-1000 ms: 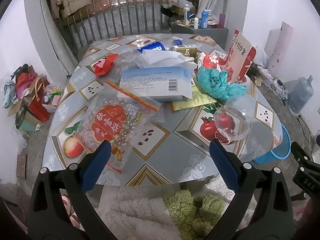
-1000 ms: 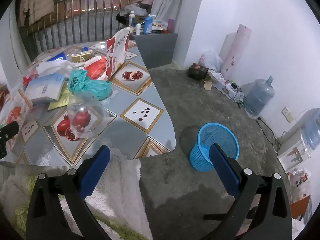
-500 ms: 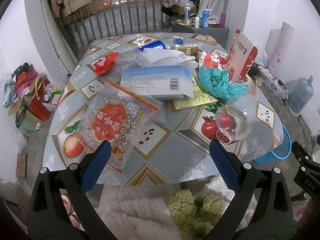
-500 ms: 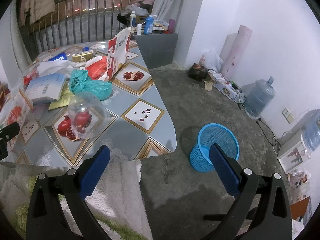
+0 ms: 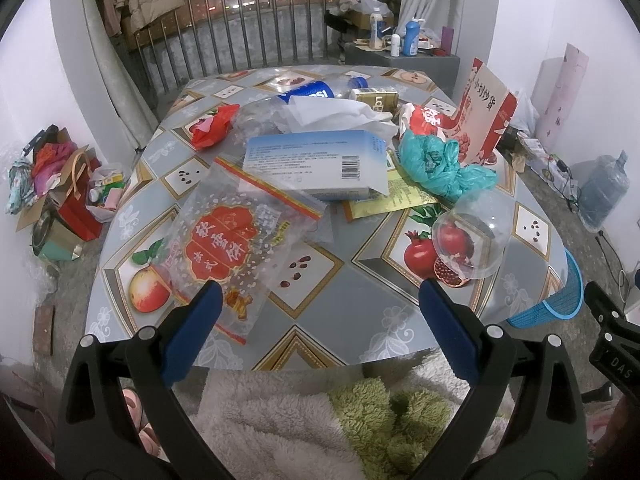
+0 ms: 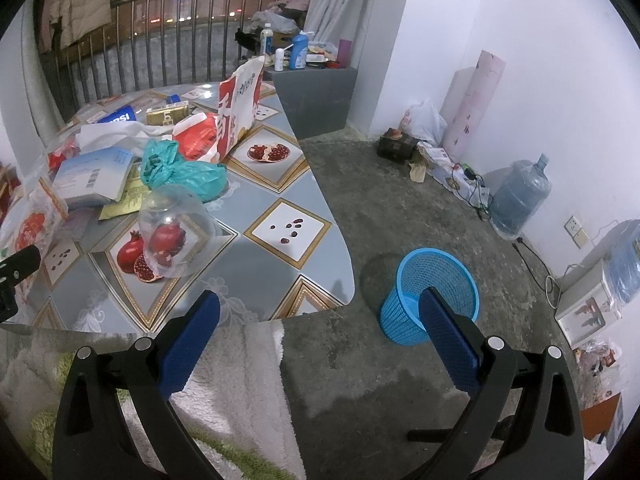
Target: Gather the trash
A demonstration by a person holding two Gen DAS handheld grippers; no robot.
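Blue mesh wastebasket [image 6: 430, 294] stands on the concrete floor at lower right of the right wrist view, well apart from the table [image 5: 360, 312], and what shows of its inside looks empty; part of it sits behind a finger of the right gripper [image 6: 319, 330], so the bottom cannot be fully checked. By that showing, collecting has hardly begun.

Left gripper [image 5: 319, 320] hovers at the near edge of the table with its blue pads spread wide and nothing between them. The right one is likewise spread and empty, aimed toward the floor and basket.

All the trash lies on the patterned tabletop: a clear snack bag with red label [image 5: 224, 244] at centre left of the left wrist view, a pale blue carton [image 5: 316, 164] above it, a yellow wrapper [image 5: 394, 200] partly under the carton, a crumpled teal plastic bag [image 5: 436, 164], a clear plastic dome [image 5: 474, 236] at centre right, white tissue [image 5: 336, 116], a red wrapper [image 5: 212, 130], a Pepsi bottle [image 5: 308, 92] and a red-and-white paper bag [image 5: 484, 112] toward the top.

Much overlaps, so what lies under the tissue and carton is hidden. The far small box is too small to read.
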